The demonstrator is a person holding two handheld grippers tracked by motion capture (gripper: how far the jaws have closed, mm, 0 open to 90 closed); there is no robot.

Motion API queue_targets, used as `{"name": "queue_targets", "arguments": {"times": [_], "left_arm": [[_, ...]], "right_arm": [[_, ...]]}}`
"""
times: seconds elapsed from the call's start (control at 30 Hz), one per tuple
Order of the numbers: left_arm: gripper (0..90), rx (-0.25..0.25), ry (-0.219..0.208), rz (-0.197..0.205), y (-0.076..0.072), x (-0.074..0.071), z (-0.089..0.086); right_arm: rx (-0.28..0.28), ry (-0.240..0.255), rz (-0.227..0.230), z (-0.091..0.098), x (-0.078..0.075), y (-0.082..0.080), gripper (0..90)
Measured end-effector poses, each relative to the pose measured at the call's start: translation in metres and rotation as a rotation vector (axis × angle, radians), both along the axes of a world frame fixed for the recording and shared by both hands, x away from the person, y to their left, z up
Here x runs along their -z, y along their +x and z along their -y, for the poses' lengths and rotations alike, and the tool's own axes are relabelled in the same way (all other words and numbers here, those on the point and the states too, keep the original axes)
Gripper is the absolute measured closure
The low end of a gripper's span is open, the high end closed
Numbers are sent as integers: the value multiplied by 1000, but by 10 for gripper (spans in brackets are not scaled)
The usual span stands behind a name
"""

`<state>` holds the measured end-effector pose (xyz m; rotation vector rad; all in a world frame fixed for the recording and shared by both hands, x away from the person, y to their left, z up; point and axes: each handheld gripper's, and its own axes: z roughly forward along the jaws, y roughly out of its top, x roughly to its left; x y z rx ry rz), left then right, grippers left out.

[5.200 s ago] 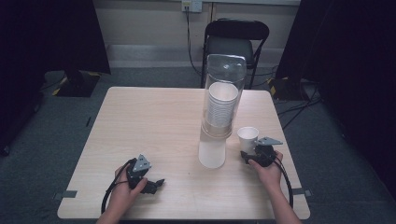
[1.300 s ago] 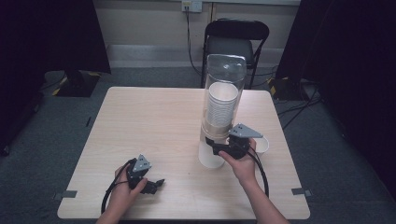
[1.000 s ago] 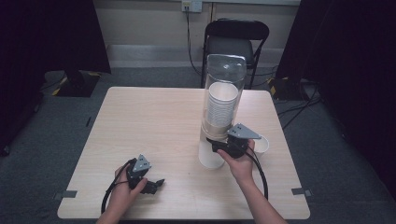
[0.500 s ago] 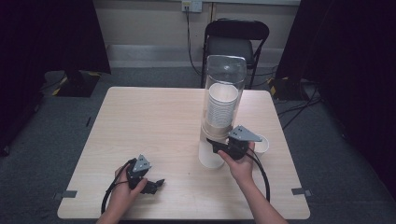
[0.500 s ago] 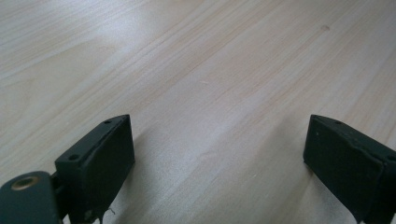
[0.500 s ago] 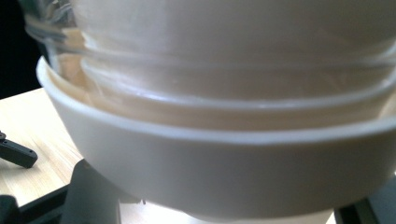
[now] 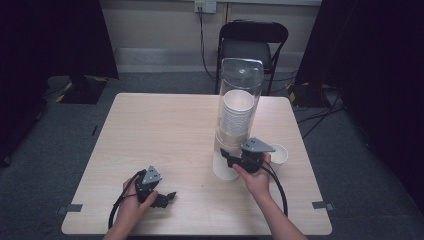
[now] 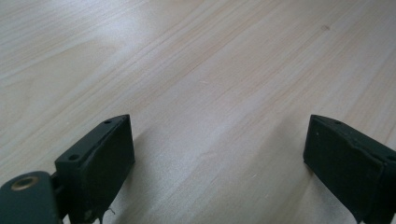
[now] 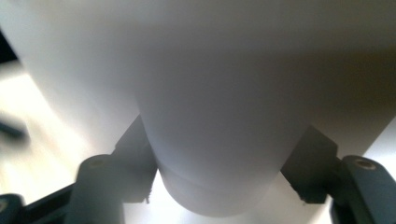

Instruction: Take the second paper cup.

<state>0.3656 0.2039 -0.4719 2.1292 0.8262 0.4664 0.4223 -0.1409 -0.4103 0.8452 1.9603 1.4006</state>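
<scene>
A clear tube dispenser stands on the table and holds a stack of white paper cups. My right gripper reaches under the tube from the right. Its jaws have just been closing, and the pads now press both sides of the lowest white cup, which hangs out of the tube between them. My right gripper is shut on that cup. My left gripper rests near the front left of the table, and my left gripper stands open over bare wood.
One loose white cup stands upright on the table just right of my right hand. The dispenser's white base sits below the gripper. A black chair is behind the table. Cables trail from both grippers.
My right gripper left the loose cup at the right, went to the foot of the dispenser and closed on the lowest cup. The left hand stayed put.
</scene>
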Motion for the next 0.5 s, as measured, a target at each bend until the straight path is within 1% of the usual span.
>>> {"name": "queue_targets", "arguments": {"times": [0.03,0.07,0.1,0.13,0.17,0.2,0.27,0.37,0.43,0.47,0.5], "left_arm": [[81,2,2,0,0,0,0],[78,3,2,-2,0,0,0],[76,13,9,-2,1,0,0],[74,13,10,-2,1,0,-1],[73,13,10,-3,1,0,0],[73,14,11,-2,1,-1,-1],[72,13,15,-3,1,-1,-1],[73,13,14,-3,1,-1,-1],[73,13,10,-2,1,0,0],[72,13,11,-2,1,0,0],[73,13,11,-1,1,0,0]], "right_arm": [[7,-23,-51,3,20,0,364],[14,-43,-88,4,30,1,364],[14,-44,-90,5,35,1,363],[12,-25,-107,7,40,0,363],[5,-38,-110,7,43,0,361],[-8,-61,-102,7,42,0,361],[-20,-36,-113,8,38,-1,360],[-20,-55,-143,12,41,-1,357],[-20,-64,-156,15,43,-3,355],[-30,-58,-165,15,42,-5,354],[-30,-69,-166,15,42,-6,354]]}}
